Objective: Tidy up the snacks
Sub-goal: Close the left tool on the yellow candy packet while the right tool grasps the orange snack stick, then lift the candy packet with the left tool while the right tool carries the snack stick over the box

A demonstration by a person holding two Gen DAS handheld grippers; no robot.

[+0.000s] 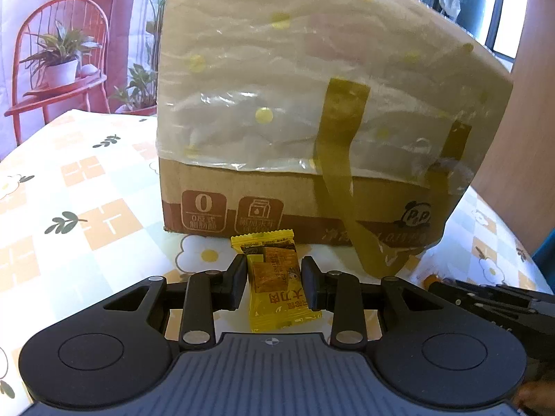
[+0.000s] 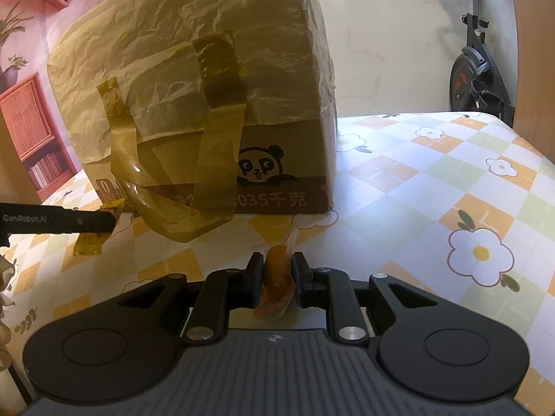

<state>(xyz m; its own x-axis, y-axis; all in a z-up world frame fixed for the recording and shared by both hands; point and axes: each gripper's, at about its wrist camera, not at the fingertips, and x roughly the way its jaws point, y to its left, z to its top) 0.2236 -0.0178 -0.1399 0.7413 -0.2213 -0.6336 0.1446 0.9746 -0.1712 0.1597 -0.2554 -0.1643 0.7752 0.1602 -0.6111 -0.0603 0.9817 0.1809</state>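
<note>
Fingers of your left gripper (image 1: 274,277) pinch a yellow snack packet (image 1: 275,279) lengthwise between them just before the cardboard box (image 1: 305,204), while your right gripper (image 2: 276,272) clamps an orange wrapped snack (image 2: 277,277) between its pads.

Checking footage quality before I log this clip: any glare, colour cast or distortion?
Left wrist view: glare streaks on the clear dotted plastic bag covering the brown cardboard box; pinkish background cast; fisheye bending at edges. Right wrist view: box face shadowed, checked floral tablecloth brightly lit, sharp.
</note>
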